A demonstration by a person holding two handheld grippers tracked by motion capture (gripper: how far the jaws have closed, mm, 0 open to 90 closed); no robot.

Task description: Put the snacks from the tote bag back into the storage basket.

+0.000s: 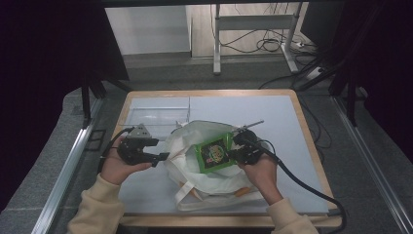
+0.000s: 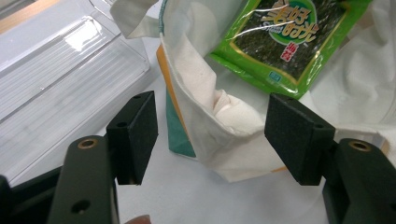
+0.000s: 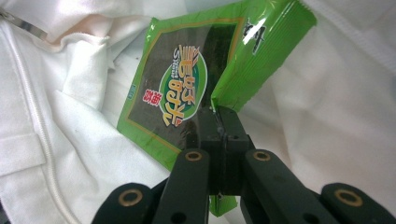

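A white cloth bag (image 1: 207,183) lies in the middle of the table. Just above its mouth hangs a green seaweed packet (image 1: 214,153), lifted by one edge. My right gripper (image 1: 237,152) is shut on that edge; in the right gripper view its jaws (image 3: 219,123) pinch the packet (image 3: 182,88) over the white cloth (image 3: 327,116). My left gripper (image 1: 163,157) stands open at the bag's left side. In the left gripper view its pads (image 2: 135,135) straddle a folded corner of the bag (image 2: 229,135) without pressing on it, and the packet (image 2: 285,42) shows beyond.
A clear plastic container (image 1: 156,109) stands at the table's back left, close to my left gripper (image 2: 215,137). The pale mat (image 1: 272,112) lies bare at the back right. A wooden rim (image 1: 307,126) edges the table. Cables and a metal stand are on the floor beyond.
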